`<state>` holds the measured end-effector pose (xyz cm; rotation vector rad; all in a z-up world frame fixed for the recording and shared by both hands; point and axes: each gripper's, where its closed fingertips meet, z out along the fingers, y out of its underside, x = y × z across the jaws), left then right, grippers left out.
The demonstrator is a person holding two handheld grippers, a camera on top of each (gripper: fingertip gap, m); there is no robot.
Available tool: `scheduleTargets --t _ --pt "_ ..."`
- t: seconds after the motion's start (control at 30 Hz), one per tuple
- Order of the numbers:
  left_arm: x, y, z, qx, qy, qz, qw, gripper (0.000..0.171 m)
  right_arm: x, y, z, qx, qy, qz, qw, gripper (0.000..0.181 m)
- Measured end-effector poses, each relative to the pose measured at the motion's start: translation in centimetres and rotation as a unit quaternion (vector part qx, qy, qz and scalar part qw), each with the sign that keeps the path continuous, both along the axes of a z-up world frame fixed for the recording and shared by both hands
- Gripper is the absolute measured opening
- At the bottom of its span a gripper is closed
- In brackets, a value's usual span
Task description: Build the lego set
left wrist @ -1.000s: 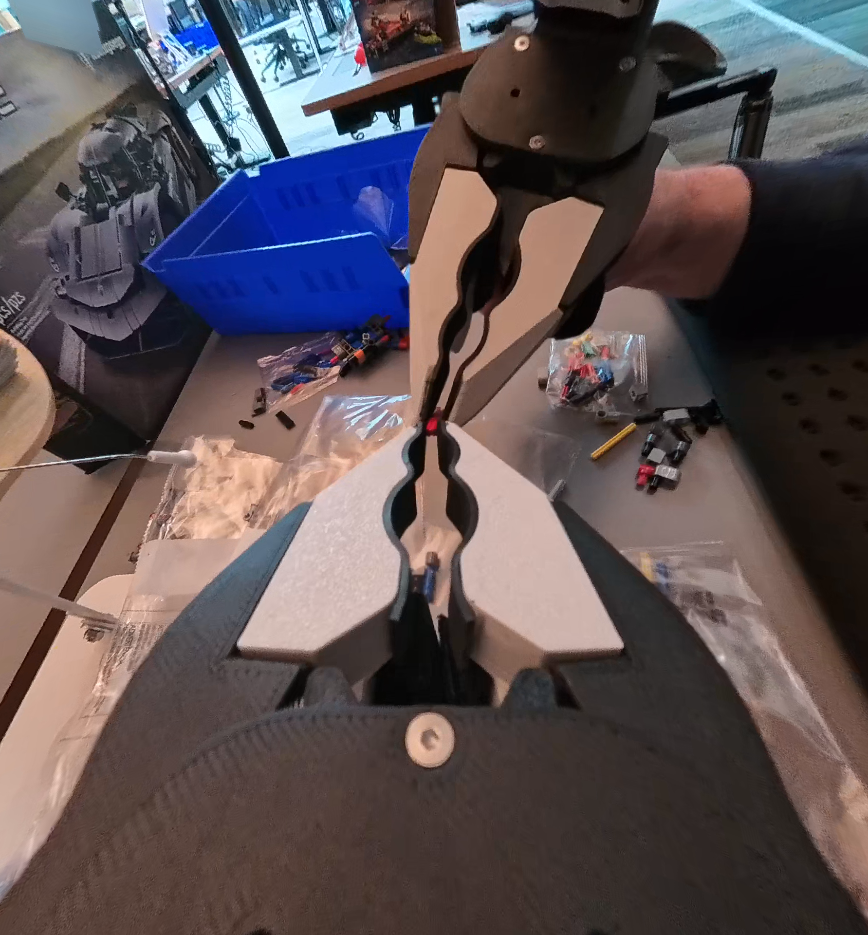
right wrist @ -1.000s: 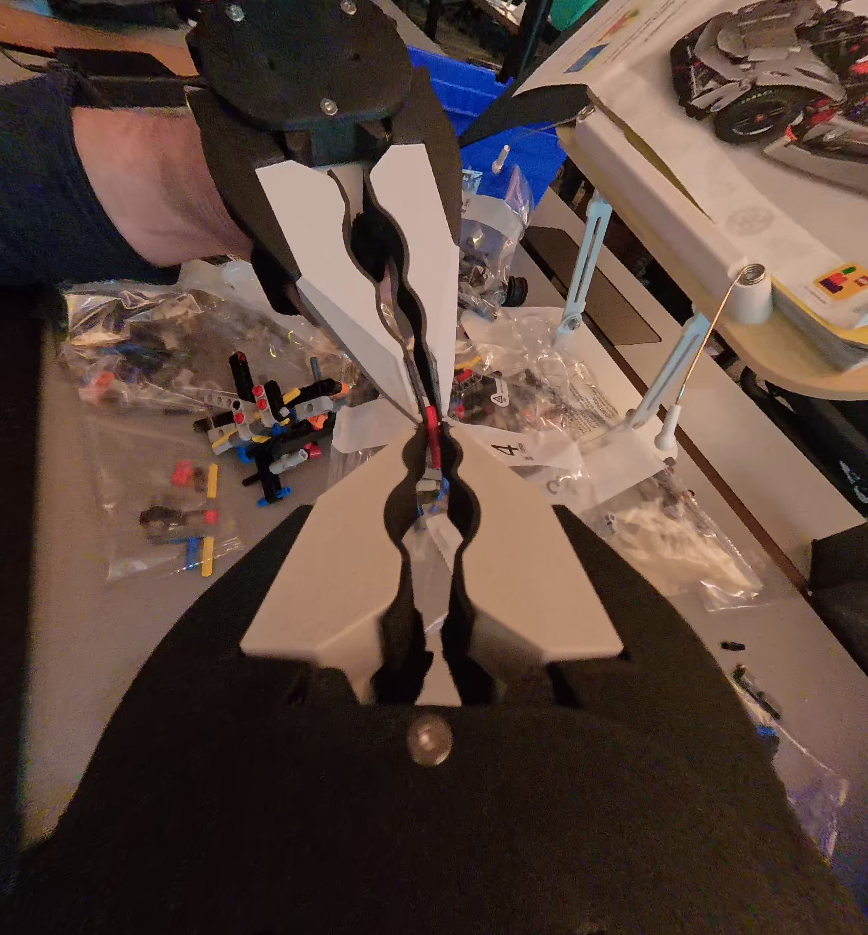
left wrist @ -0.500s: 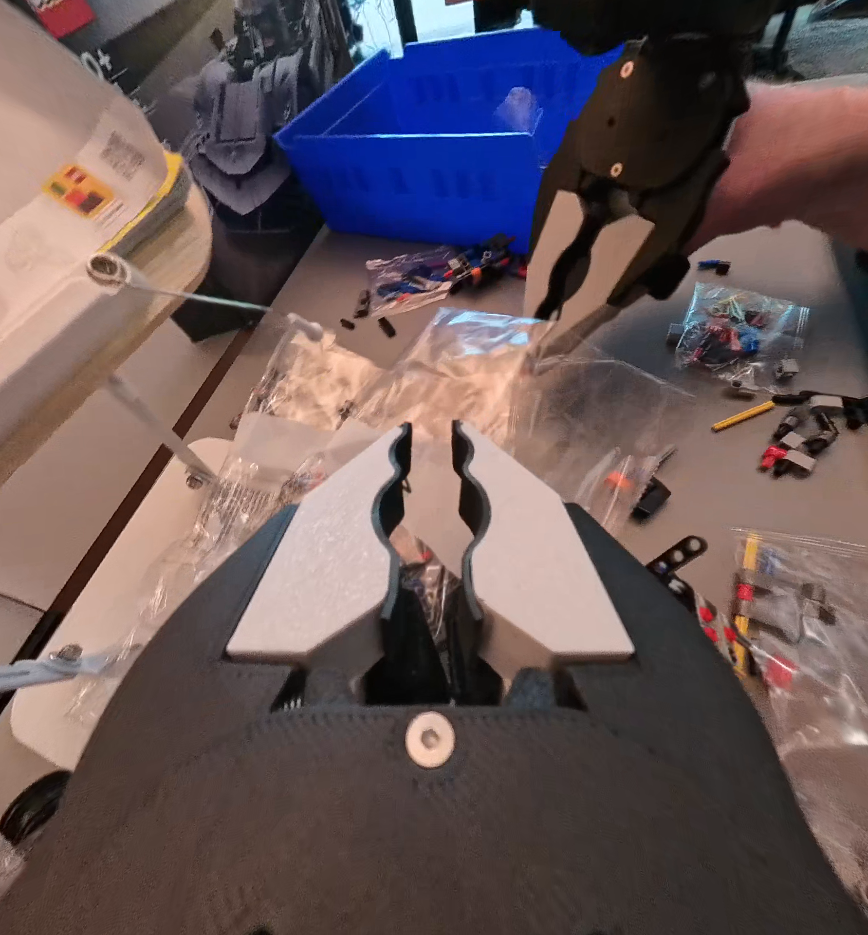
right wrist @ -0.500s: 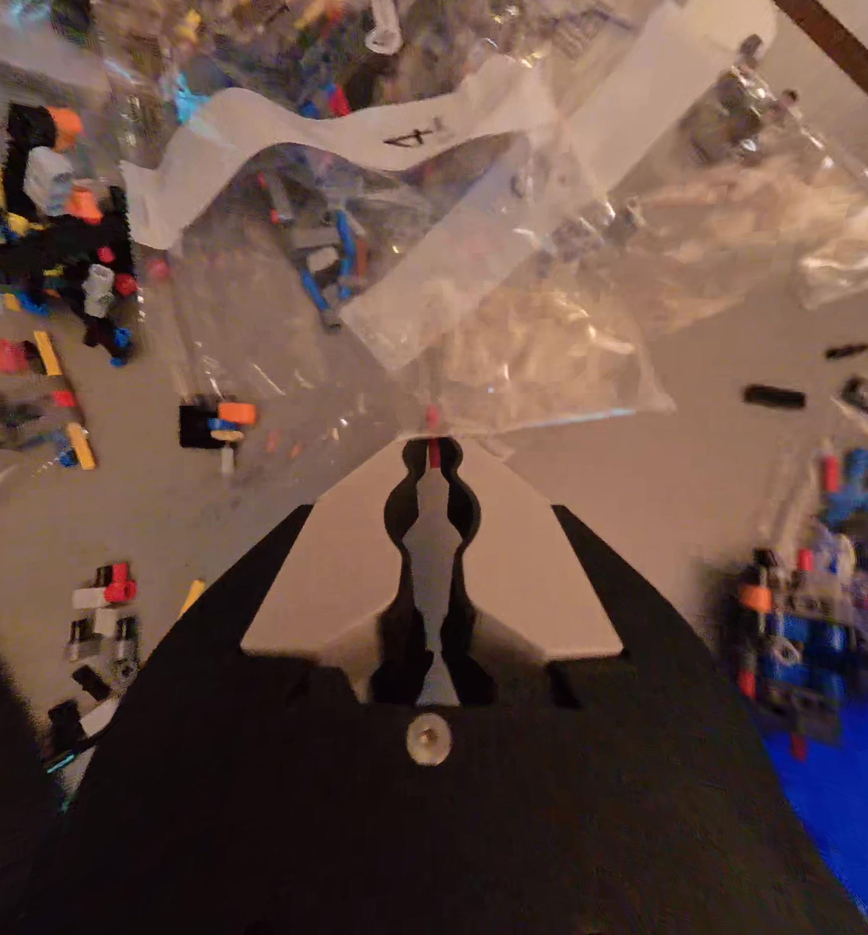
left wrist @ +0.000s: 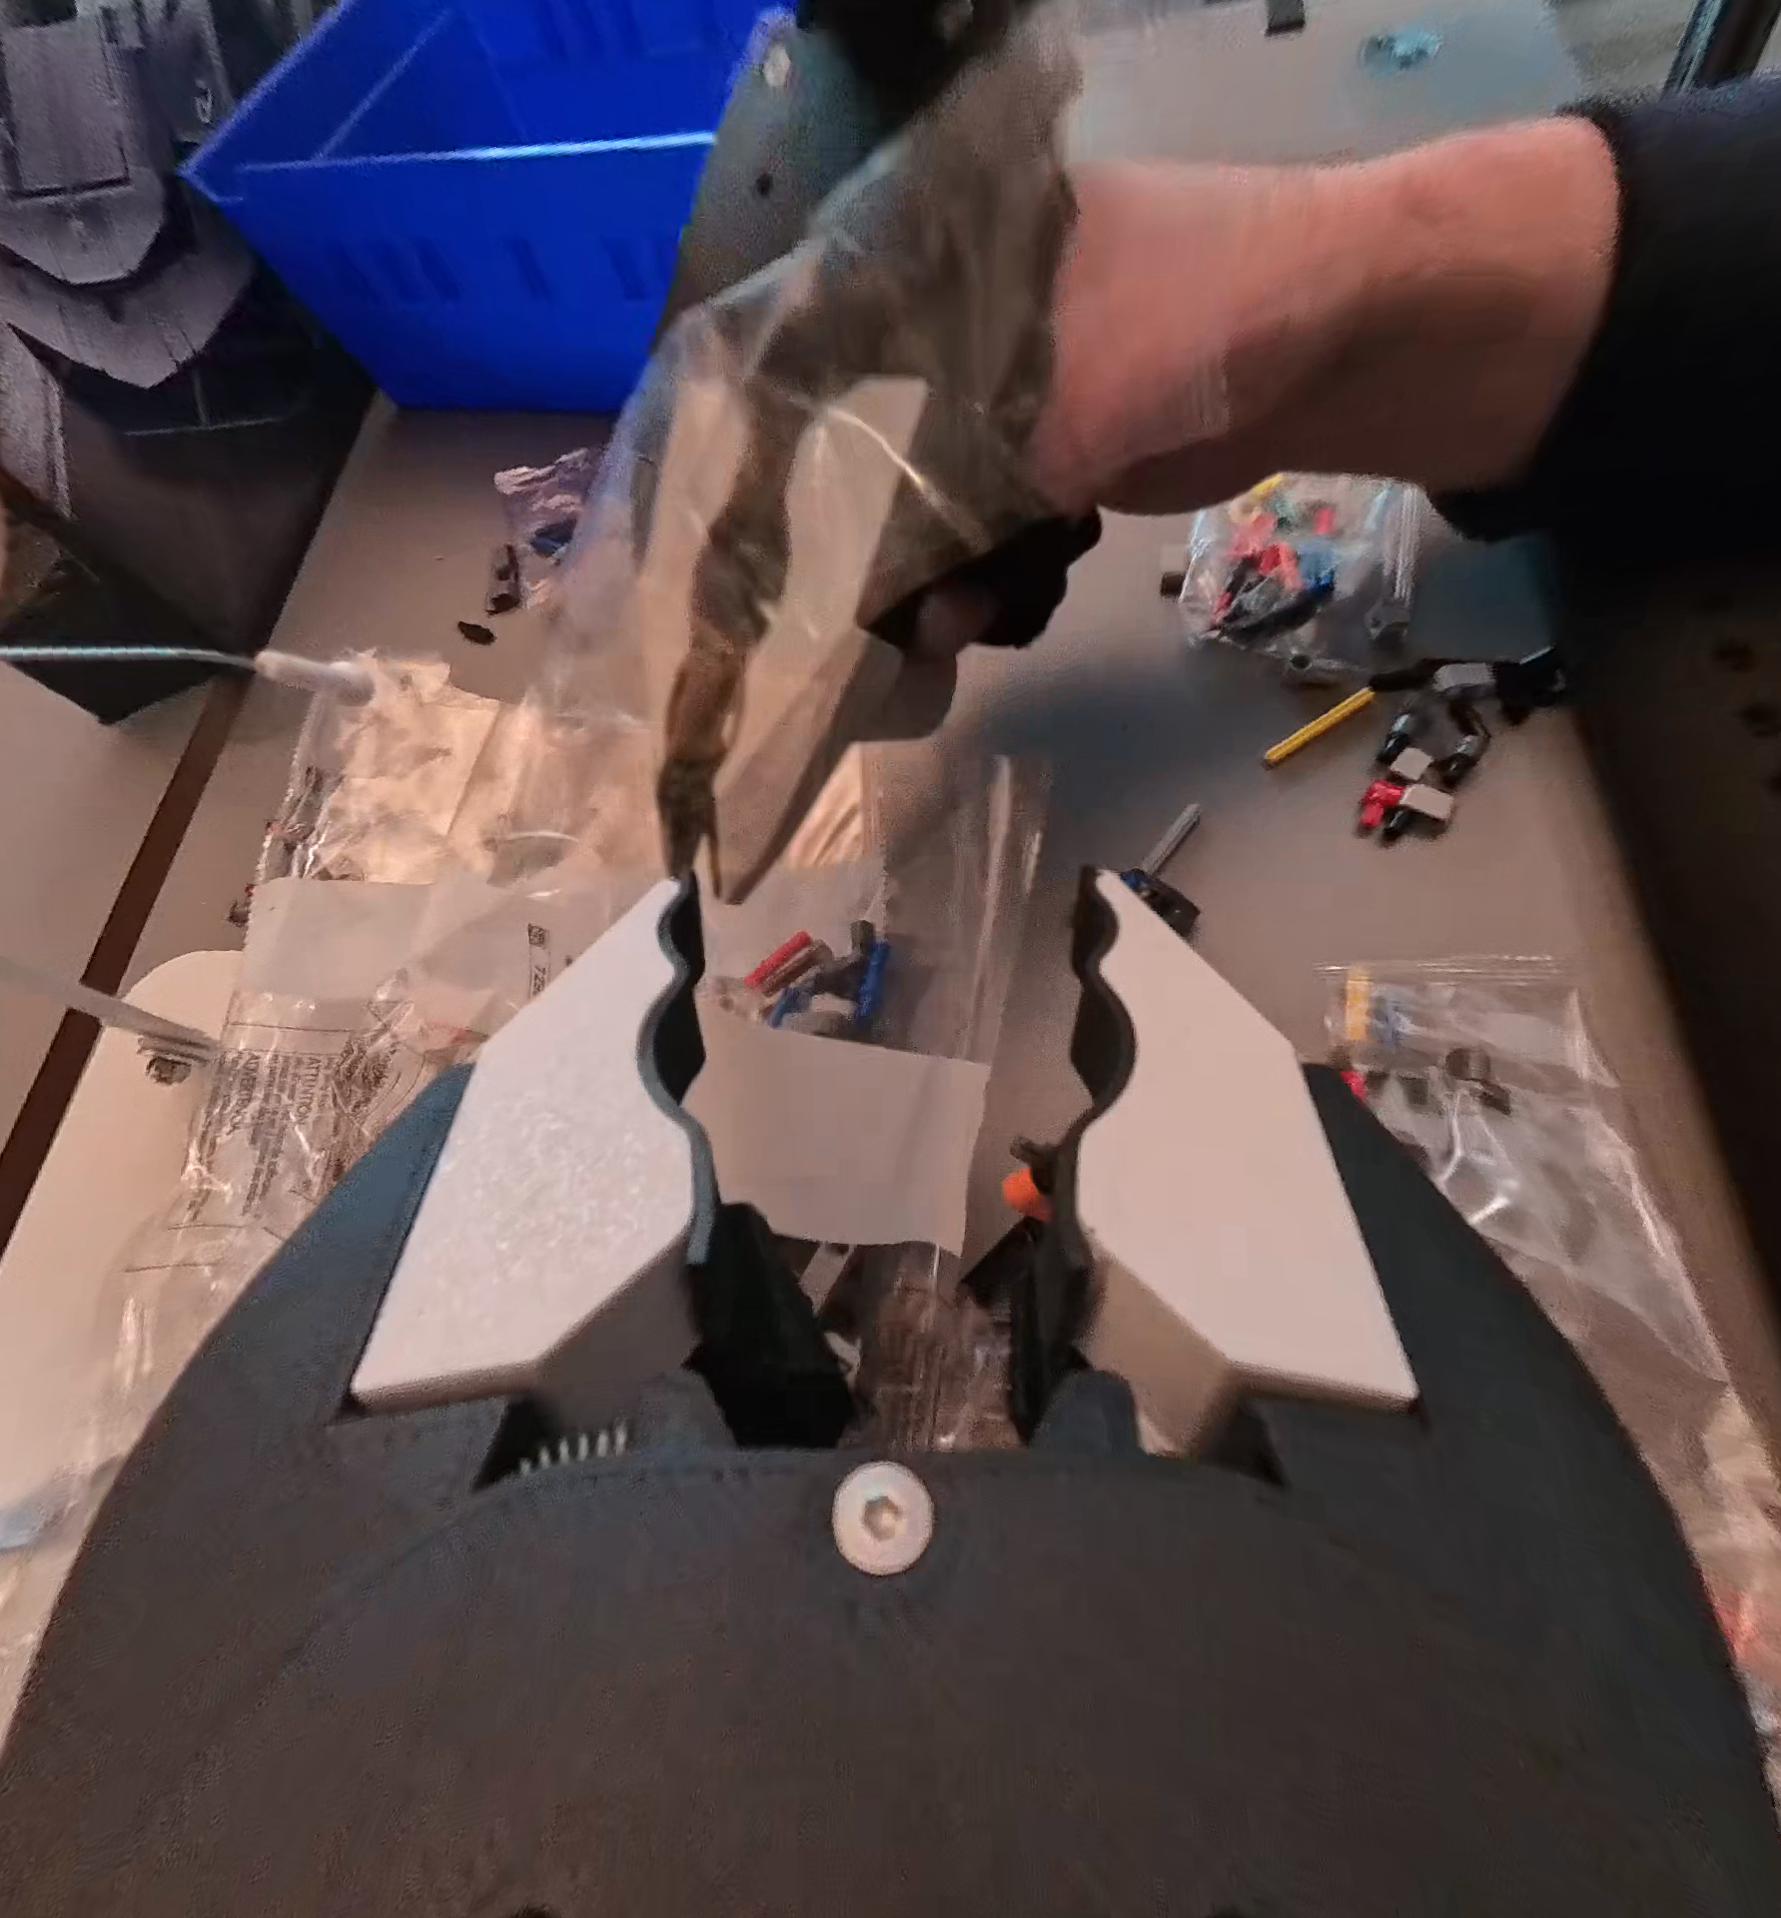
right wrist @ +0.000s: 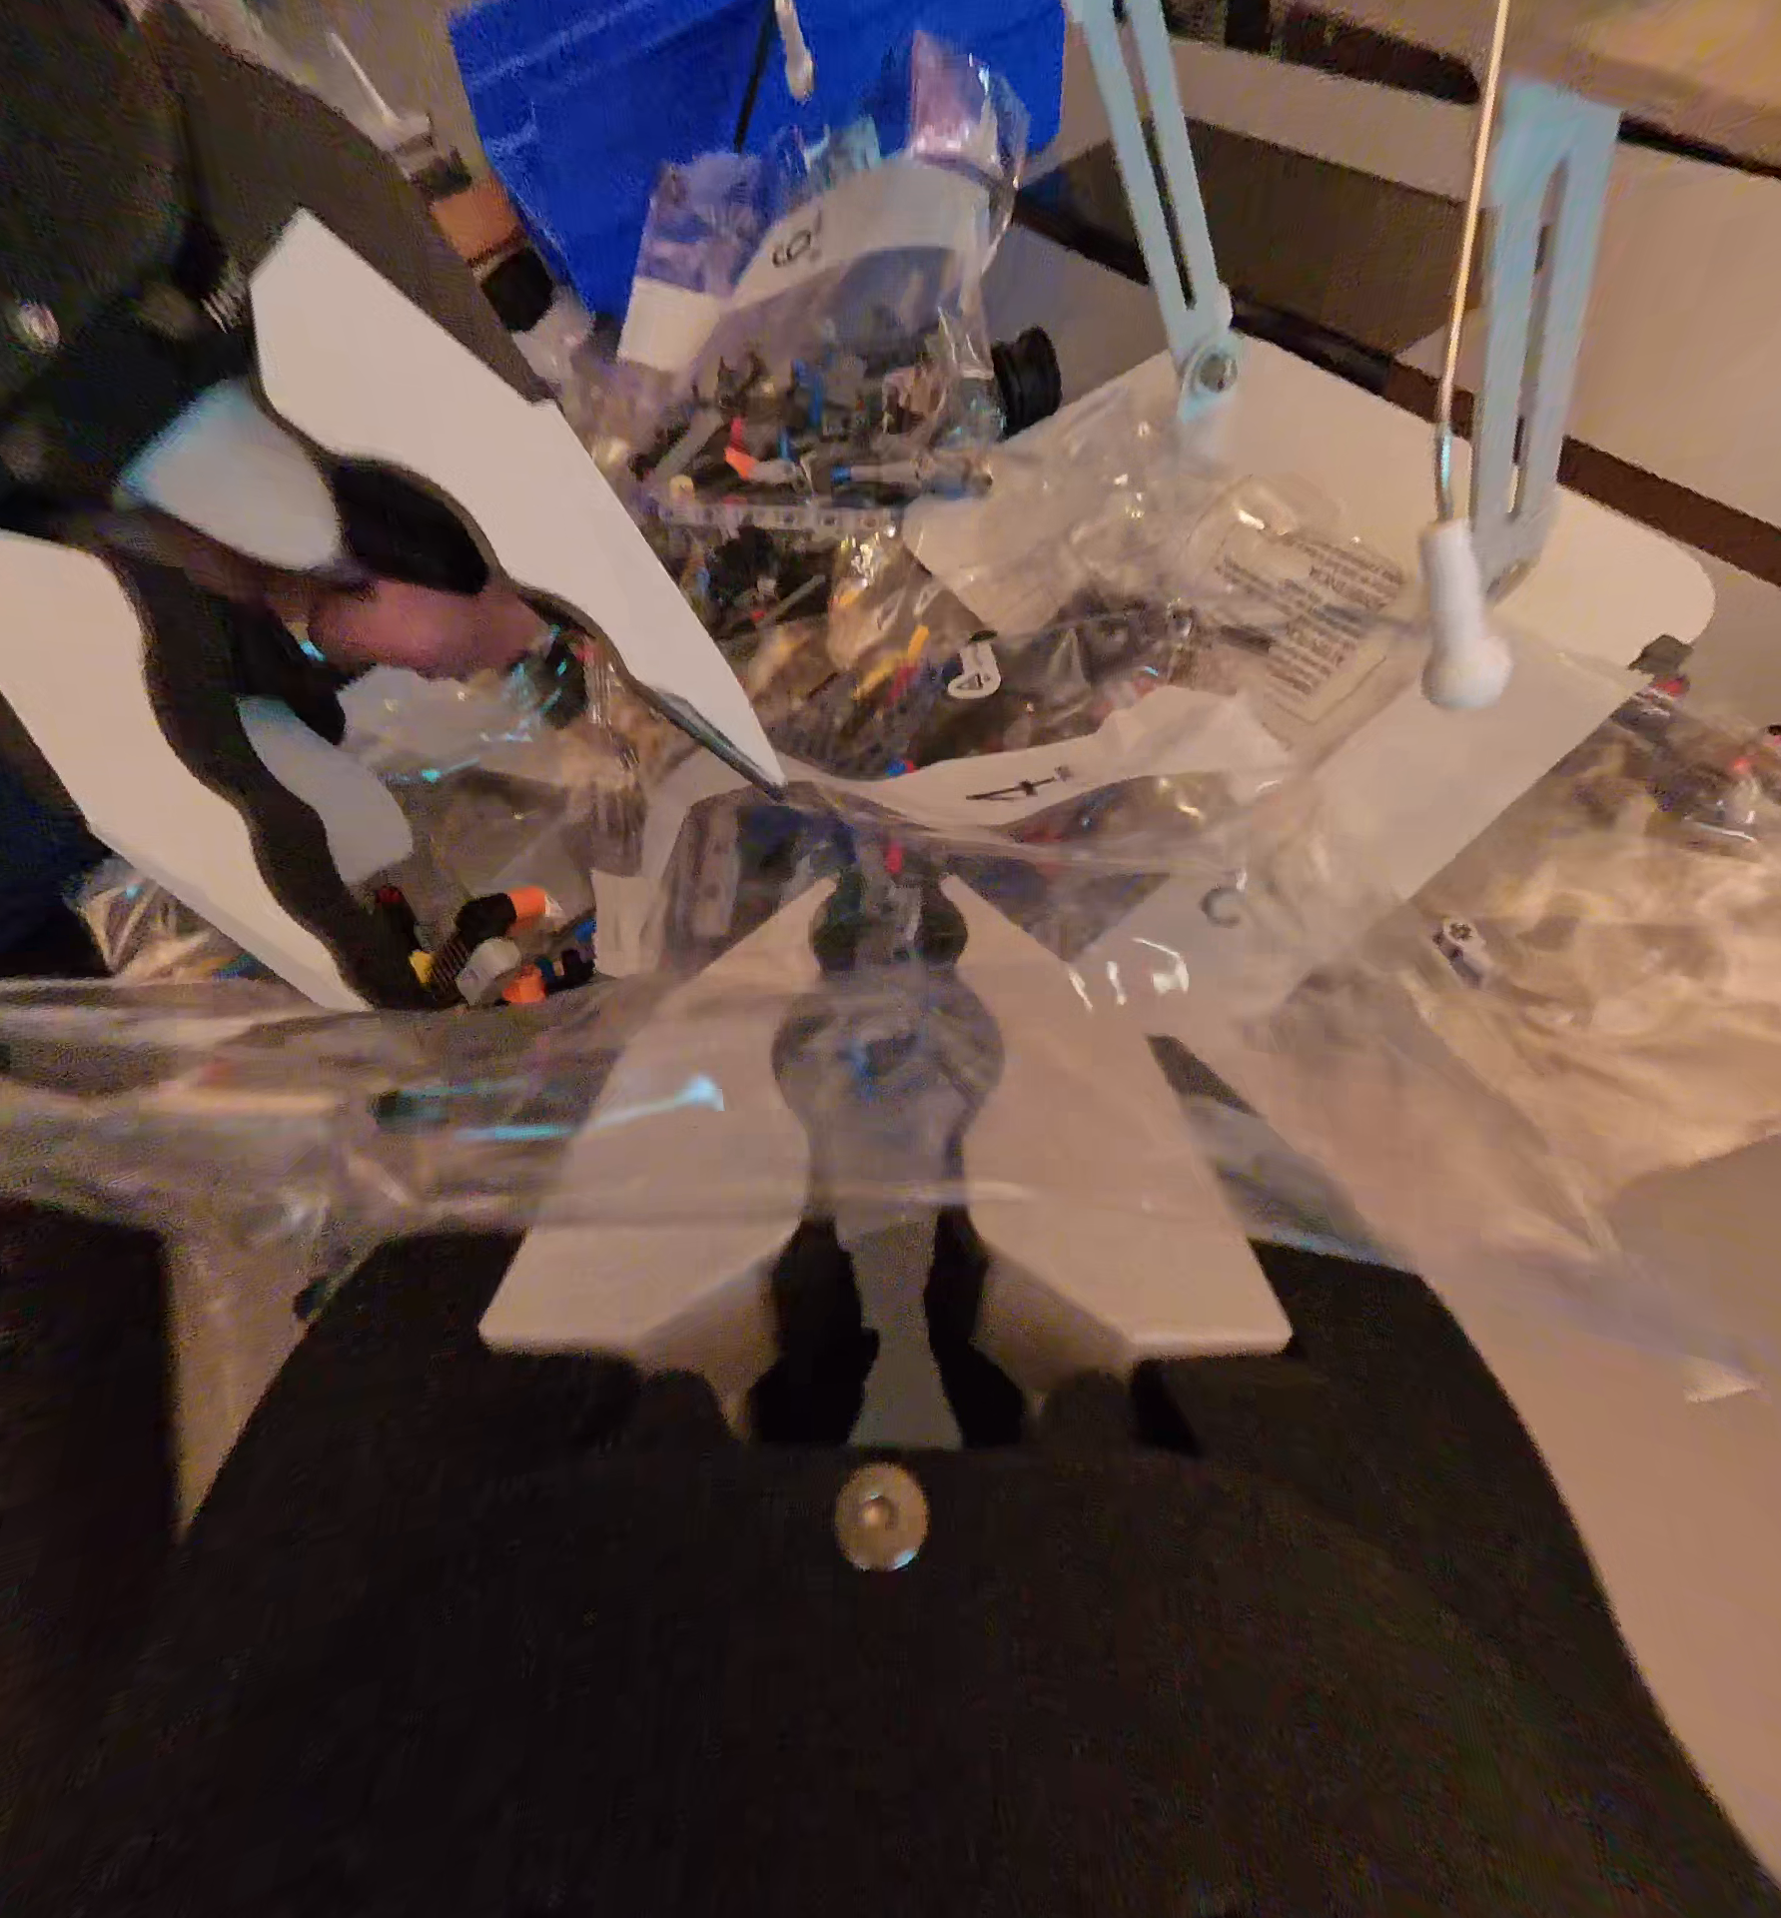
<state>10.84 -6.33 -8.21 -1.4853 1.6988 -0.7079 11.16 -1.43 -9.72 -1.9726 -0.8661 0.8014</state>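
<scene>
My left gripper point(left wrist: 891, 893) is open wide and empty. It hovers over a clear bag of red, blue and grey lego pieces point(left wrist: 824, 976) lying on the grey table point(left wrist: 1073, 727). My right gripper point(right wrist: 886, 882) is shut on a clear plastic bag point(right wrist: 1125, 851), which drapes back over its fingers and blurs them. In the left wrist view the right gripper point(left wrist: 704, 861) points down, wrapped in that bag point(left wrist: 865, 343), with its tips just beyond my left finger's tip. In the right wrist view the open left gripper point(right wrist: 554, 893) sits at the left.
A blue bin point(left wrist: 471, 208) stands at the back. More bags of pieces point(left wrist: 1280, 581) point(right wrist: 824, 415), loose pieces point(left wrist: 1436, 747) and a yellow axle point(left wrist: 1317, 727) lie on the table. A white stand base point(right wrist: 1332, 436) carries upright arms. About 15 cm separates my left fingertips from the yellow axle point(left wrist: 1317, 727).
The grippers were tip to tip on a small red piece. My left gripper let go and opened wide. My right gripper swung down to the bags and now holds a clear bag up.
</scene>
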Motion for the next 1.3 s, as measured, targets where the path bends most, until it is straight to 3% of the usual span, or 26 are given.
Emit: scheduleTargets --t 0.13,0.23,0.37,0.47,0.6,0.9,1.0,1.13,1.23,1.3 --pt "0.8 0.5 -1.3 0.057 0.039 0.015 0.998 0.085 -0.3 0.3 1.5 0.009 0.030 -0.003 1.000 0.002" --pt "0.7 1.5 -1.5 0.088 0.054 0.040 0.994 0.077 -0.4 0.6 1.5 -0.003 0.046 -0.013 0.999 0.000" --pt "-0.1 3.0 -1.6 0.095 0.057 0.068 0.991 0.048 -0.5 0.8 2.1 0.003 0.056 -0.020 0.998 0.000" --pt "-0.4 3.8 -1.1 0.095 0.036 0.085 0.991 0.011 -0.6 0.4 3.1 0.016 0.067 -0.012 0.998 0.000" --pt "-1.2 4.2 -0.1 0.073 0.006 0.089 0.993 0.000 0.1 0.3 4.1 0.037 0.069 -0.014 0.997 0.000" --pt "-3.0 5.3 3.3 -0.003 -0.120 0.100 0.988 0.000 4.7 -0.5 6.6 0.081 0.084 -0.042 0.992 0.002" --pt "-3.6 5.5 4.7 -0.033 -0.171 0.098 0.980 0.000 6.9 0.0 6.1 0.072 0.076 -0.072 0.992 0.006" --pt "-4.7 5.6 7.5 -0.084 -0.268 0.085 0.956 0.000 7.4 -0.1 4.2 -0.003 0.103 -0.064 0.993 0.026" --pt "-5.6 5.1 10.2 -0.122 -0.352 0.059 0.926 0.000 6.1 -0.4 3.5 -0.019 0.101 -0.043 0.994 0.029" --pt "-5.9 5.7 9.9 -0.137 -0.361 0.066 0.920 0.000 5.7 -0.3 3.0 -0.016 0.079 -0.042 0.996 0.028"
